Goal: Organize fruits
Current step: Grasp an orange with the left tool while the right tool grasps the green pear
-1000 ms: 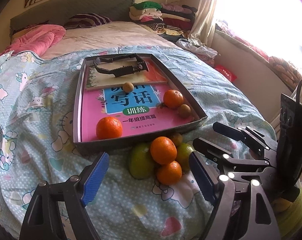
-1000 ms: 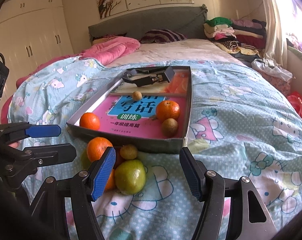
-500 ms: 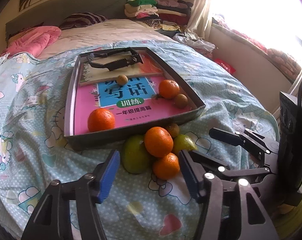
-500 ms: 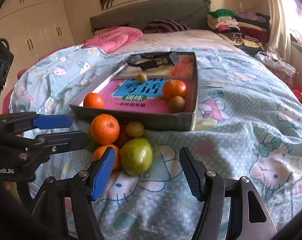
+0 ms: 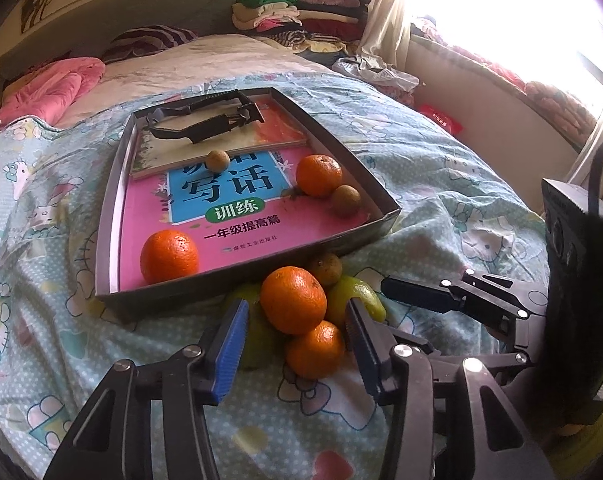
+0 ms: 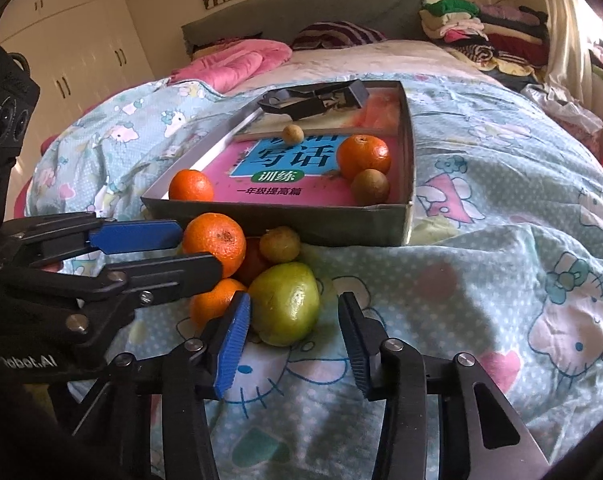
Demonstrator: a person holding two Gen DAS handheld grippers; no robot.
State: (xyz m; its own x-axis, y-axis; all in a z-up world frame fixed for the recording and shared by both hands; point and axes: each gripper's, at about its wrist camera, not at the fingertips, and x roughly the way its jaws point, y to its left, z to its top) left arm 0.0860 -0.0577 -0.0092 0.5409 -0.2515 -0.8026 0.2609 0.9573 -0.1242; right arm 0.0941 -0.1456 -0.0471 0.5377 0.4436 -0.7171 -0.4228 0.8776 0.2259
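Note:
A pile of fruit lies on the bedspread in front of a grey tray [image 5: 109, 208] [image 6: 409, 152]: a top orange [image 5: 293, 299] [image 6: 214, 242], a lower orange [image 5: 314, 349] [image 6: 213, 302], green fruits [image 5: 355, 300] [image 6: 284, 303] and a small brown fruit [image 5: 325, 268] [image 6: 280, 244]. My left gripper [image 5: 297, 344] is open, its fingers either side of the two oranges. My right gripper [image 6: 295, 336] is open around the near green fruit. The tray holds two oranges [image 5: 169, 256] [image 5: 318, 175] and two small brown fruits [image 5: 346, 199] [image 5: 217, 160] on a pink book.
A black tool [image 5: 205, 118] lies on a second book at the tray's back. Pink quilt [image 5: 41, 88] and pillows lie at the bed's head. Folded clothes [image 5: 301, 16] are stacked at the far right. The bed edge drops off to the right by the window.
Both grippers have moved forward to the fruit pile. The left one now brackets the oranges; the right one brackets the green fruit. Both jaws have narrowed somewhat.

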